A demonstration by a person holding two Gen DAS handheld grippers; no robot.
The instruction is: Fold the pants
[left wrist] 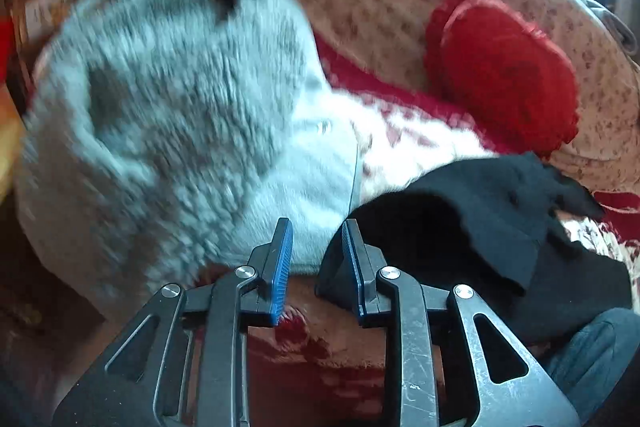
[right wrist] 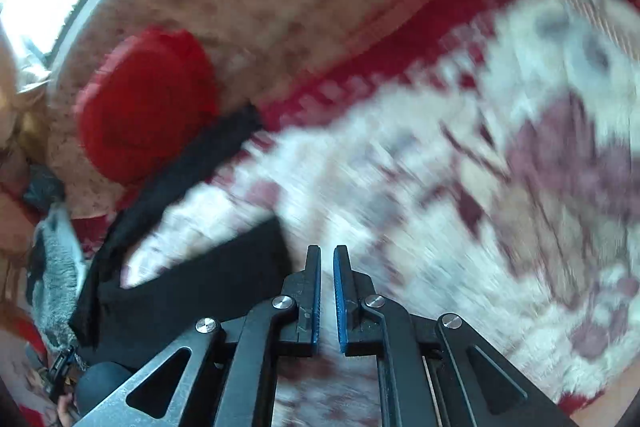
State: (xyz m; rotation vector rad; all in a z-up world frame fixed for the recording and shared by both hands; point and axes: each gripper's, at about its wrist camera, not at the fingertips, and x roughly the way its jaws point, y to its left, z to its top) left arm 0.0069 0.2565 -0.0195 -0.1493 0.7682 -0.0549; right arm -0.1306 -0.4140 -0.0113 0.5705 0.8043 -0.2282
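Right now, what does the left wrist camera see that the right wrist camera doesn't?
Only the left view: a big fluffy grey fleece garment filling its left half, plus the left gripper, open and empty. Only the right view: a broad stretch of red-and-white blanket and the right gripper, nearly shut on nothing. Both: the red cushion, the black pants and the window.

Both wrist cameras look steeply down, close, sharing the red cushion [left wrist: 504, 67] [right wrist: 148, 103].

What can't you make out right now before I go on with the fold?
- Left wrist view: grey fleecy pants smeared by motion blur; folds unreadable.
- Left wrist view: black garment partly hidden behind the left claw.
- Right wrist view: patterned blanket blurred.
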